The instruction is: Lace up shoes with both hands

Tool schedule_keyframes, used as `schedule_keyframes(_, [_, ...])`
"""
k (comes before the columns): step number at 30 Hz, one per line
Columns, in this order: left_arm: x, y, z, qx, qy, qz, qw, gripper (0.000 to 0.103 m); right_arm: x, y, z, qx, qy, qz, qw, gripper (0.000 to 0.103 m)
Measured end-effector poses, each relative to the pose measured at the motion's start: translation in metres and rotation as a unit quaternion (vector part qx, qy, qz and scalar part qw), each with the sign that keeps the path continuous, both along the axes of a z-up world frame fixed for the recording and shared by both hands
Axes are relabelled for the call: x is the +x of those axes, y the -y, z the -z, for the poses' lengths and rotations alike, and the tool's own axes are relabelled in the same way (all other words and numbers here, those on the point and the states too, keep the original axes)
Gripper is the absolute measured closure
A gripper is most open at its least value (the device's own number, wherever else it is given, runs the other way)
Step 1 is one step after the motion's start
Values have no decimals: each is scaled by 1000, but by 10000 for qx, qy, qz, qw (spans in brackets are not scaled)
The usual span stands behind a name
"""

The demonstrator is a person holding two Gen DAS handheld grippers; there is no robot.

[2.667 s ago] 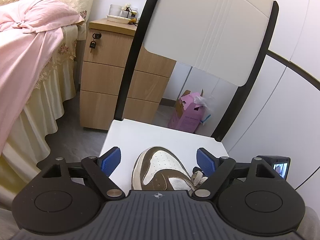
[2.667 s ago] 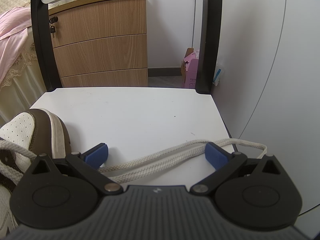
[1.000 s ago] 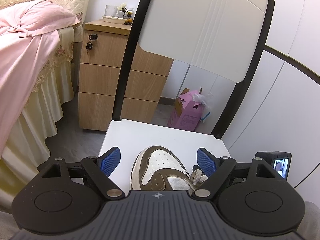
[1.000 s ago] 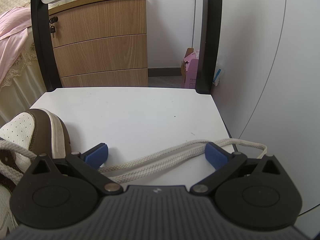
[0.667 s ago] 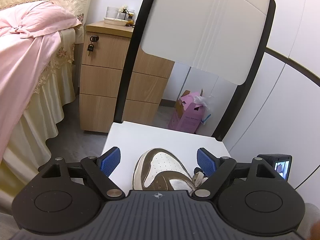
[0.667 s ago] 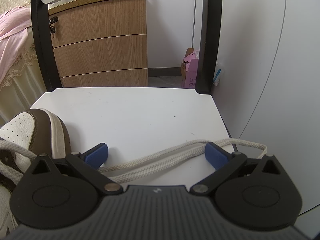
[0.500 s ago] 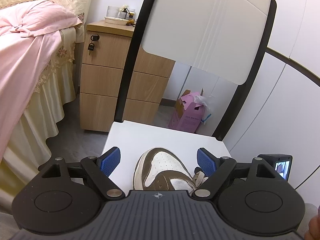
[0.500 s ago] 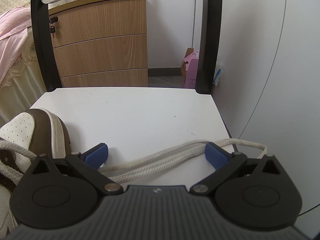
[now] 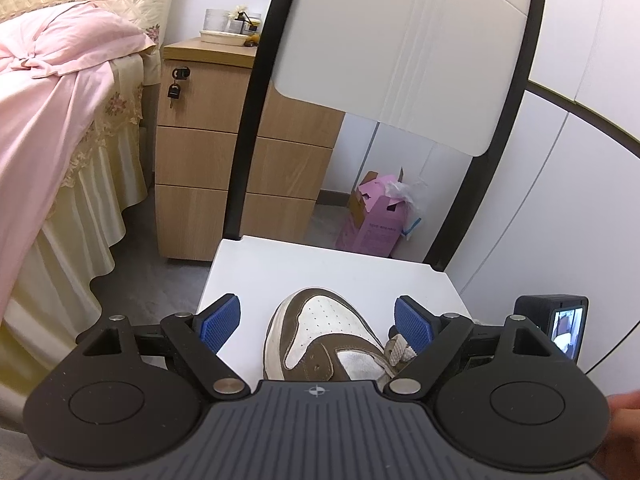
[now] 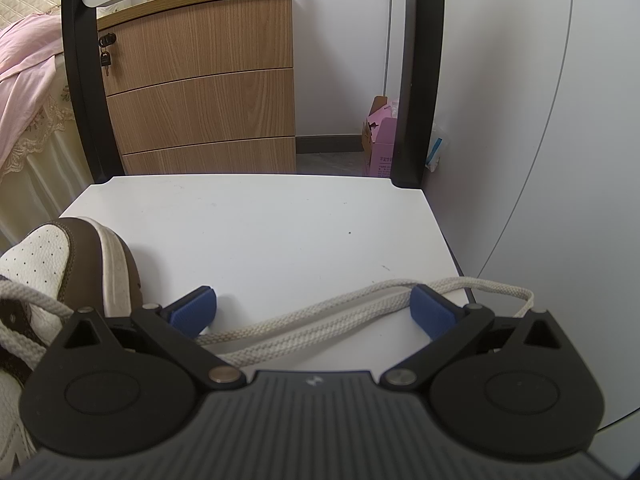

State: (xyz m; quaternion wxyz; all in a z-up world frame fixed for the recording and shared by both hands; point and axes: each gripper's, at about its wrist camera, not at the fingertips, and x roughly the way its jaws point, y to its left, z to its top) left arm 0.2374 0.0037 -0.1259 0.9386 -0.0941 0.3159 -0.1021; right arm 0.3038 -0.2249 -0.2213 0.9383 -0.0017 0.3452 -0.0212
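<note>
A brown and white sneaker (image 9: 320, 336) rests on the white chair seat (image 9: 320, 268), toe pointing to the chair back. My left gripper (image 9: 318, 322) hovers over the shoe, open, its blue pads either side of the toe and holding nothing. In the right wrist view the sneaker (image 10: 60, 256) sits at the left edge. Its cream laces (image 10: 332, 316) trail across the chair seat (image 10: 260, 220) to the right. My right gripper (image 10: 314, 312) is open low over the seat, and the laces lie loose between its pads, which do not pinch them.
The chair's white backrest (image 9: 404, 40) with black frame stands behind the seat. A wooden drawer cabinet (image 9: 200, 160) and a bed with pink cloth (image 9: 52, 100) lie to the left. A pink box (image 9: 376, 220) stands on the floor behind. A small camera (image 9: 560, 324) is at right.
The left wrist view has shifted slightly, swaying a little over the shoe. A fingertip now shows at its right edge. The right gripper and laces have not moved.
</note>
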Motion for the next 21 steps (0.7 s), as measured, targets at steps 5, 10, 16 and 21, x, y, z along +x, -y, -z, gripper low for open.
schedule_keyframes(5, [-3, -3, 0, -10, 62, 148, 9999, 16, 0, 0, 0, 0, 0, 0, 10000, 0])
schedule_keyframes(10, [-11, -6, -2, 36, 237, 446, 9987, 16, 0, 0, 0, -1, 0, 0, 10000, 0])
schedule_keyframes(16, [-25, -4, -3, 283, 344, 788, 9959, 18, 0, 0, 0, -1, 0, 0, 10000, 0])
schedule_keyframes(21, [-36, -2, -1, 477, 379, 1020, 9929, 29, 0, 0, 0, -2, 0, 0, 10000, 0])
